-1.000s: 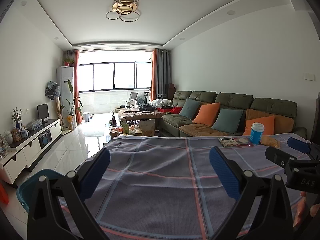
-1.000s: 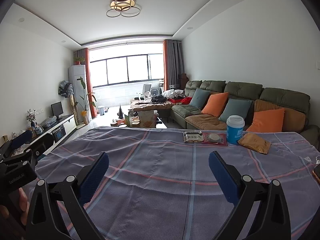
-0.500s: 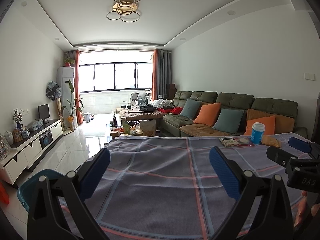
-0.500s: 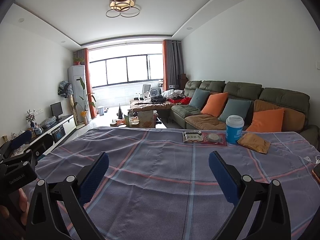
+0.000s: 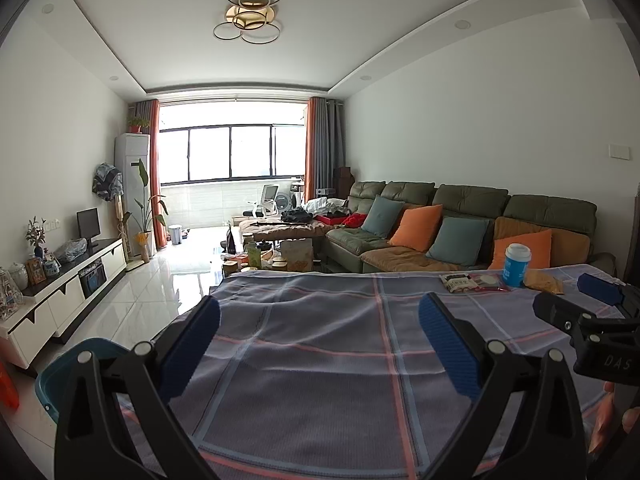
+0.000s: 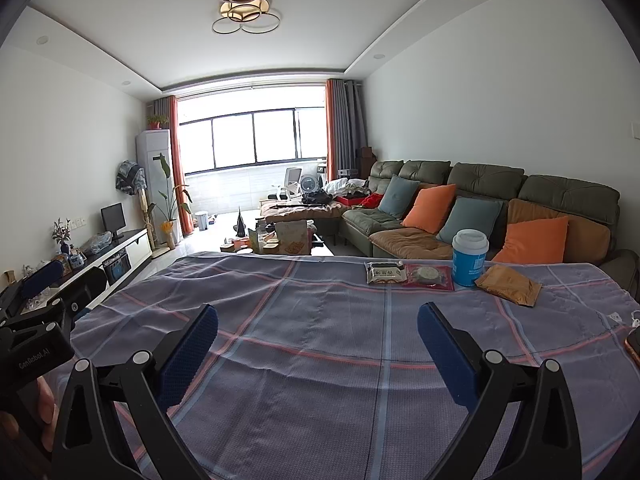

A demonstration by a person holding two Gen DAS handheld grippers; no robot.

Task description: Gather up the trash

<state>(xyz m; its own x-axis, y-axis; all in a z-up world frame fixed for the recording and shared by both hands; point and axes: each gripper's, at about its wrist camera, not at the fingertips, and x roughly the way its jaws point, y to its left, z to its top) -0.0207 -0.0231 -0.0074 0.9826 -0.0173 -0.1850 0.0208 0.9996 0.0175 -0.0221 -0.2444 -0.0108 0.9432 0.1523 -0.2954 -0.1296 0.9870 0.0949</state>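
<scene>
On the far right part of the checked tablecloth (image 6: pixel 320 340) lie a dark snack packet (image 6: pixel 385 273), a red packet (image 6: pixel 429 277), a blue paper cup with a white lid (image 6: pixel 469 257) and a brown bag (image 6: pixel 508 290). The same cup (image 5: pixel 516 265) and packets (image 5: pixel 472 282) show in the left wrist view. My left gripper (image 5: pixel 319 344) is open over the near table, empty. My right gripper (image 6: pixel 318 350) is open too, well short of the packets. A teal bin (image 5: pixel 76 368) stands on the floor left of the table.
A green sofa (image 6: pixel 480 208) with orange and teal cushions runs behind the table's far right edge. A white TV cabinet (image 5: pixel 60 292) lines the left wall. A cluttered coffee table (image 5: pixel 276 256) stands beyond the table. A cable (image 6: pixel 624 316) lies at the right edge.
The left wrist view has tipped or risen slightly, so the cup and packets sit a little lower in it. The right gripper has barely moved. Both stay open.
</scene>
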